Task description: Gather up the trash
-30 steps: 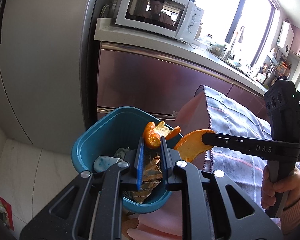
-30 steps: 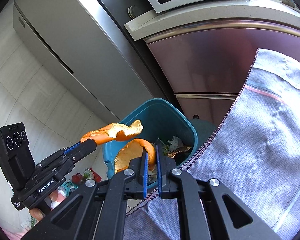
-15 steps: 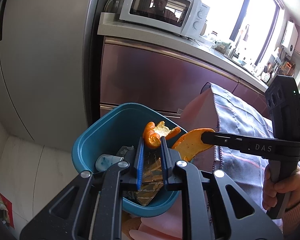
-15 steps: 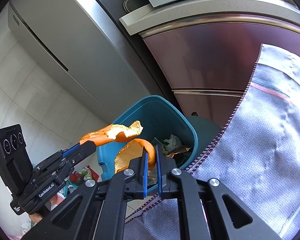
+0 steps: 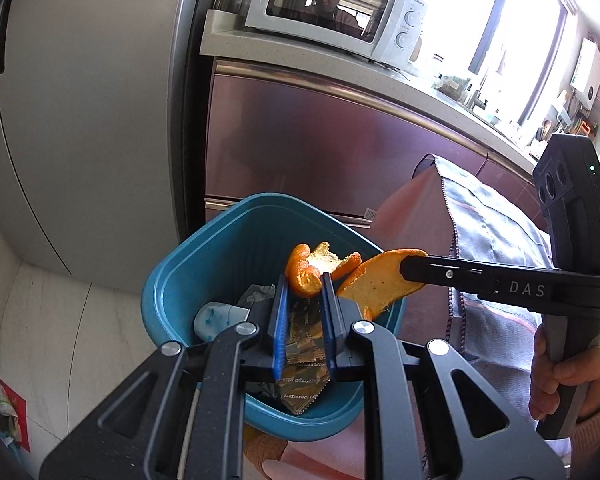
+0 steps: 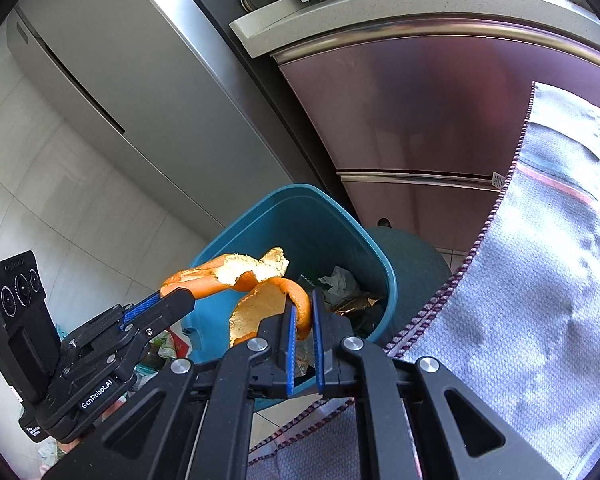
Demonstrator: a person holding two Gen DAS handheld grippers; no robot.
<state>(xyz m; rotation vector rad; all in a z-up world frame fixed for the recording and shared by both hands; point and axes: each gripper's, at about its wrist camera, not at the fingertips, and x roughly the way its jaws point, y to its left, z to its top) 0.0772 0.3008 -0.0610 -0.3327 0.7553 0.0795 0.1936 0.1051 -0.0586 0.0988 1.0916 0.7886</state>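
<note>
Drop step. Left gripper (image 5: 304, 284) clamped on curled orange peel (image 5: 300, 270), above the blue bin (image 5: 188, 280). Right gripper (image 6: 300, 304) pinching flat peel (image 5: 380, 284) over the bin's right rim. Wrappers already inside. Next: release both; nudge right one further left first.

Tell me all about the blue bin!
The blue bin looks like smooth teal plastic, open-topped, with a rounded rim. It sits on the floor by the purple cabinet. Inside lie a shiny wrapper and crumpled bits. Both grippers hold orange peel above it; the peels don't seem to touch it.
</note>
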